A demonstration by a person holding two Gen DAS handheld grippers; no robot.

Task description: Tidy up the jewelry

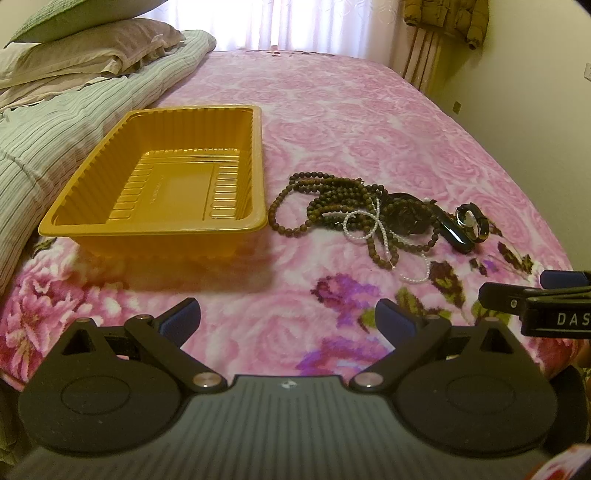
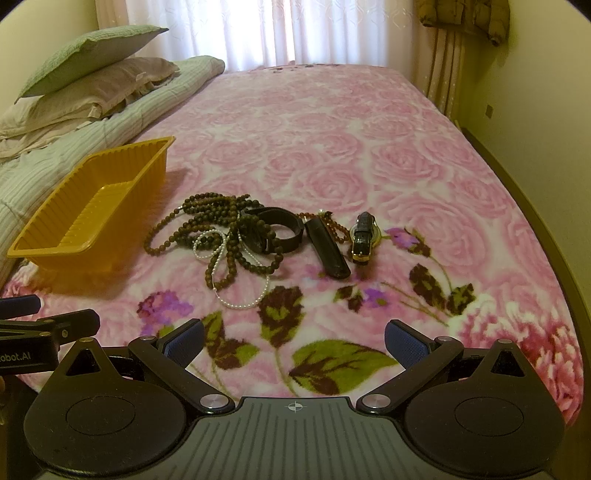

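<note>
The jewelry lies in one loose pile on the bed, to the right of the tray and apart from it. The pile comprises a long strand of round brown wooden beads [image 2: 207,229], coiled and overlapping itself; a thin string of small white pearls [image 2: 243,299] threaded through the coils and trailing toward the near edge; a black watch with a looped strap [image 2: 280,229]; a glossy black oblong case [image 2: 328,251]; and a gold-cased watch with a black strap [image 2: 364,236] at the right end, just beside the case.

The yellow plastic tray [image 1: 255,162] is rectangular, with ribbed walls and a ribbed floor, and holds nothing.

The supporting surface is a plush pink blanket [image 2: 332,147] with a woven rose pattern and darker leaf and flower motifs near the front edge. A striped folded quilt [image 1: 44,140] touches the tray's left side; pillows [image 1: 99,48] are stacked on it. Beyond the bed are white sheer curtains [image 2: 258,29], a tan drape and cream walls.

The left gripper [image 1: 288,317] is released, its blue-padded fingers spread wide over bare blanket. The right gripper [image 2: 293,341] is likewise released and empty, short of the pile. Nothing stands between either gripper and the jewelry.
</note>
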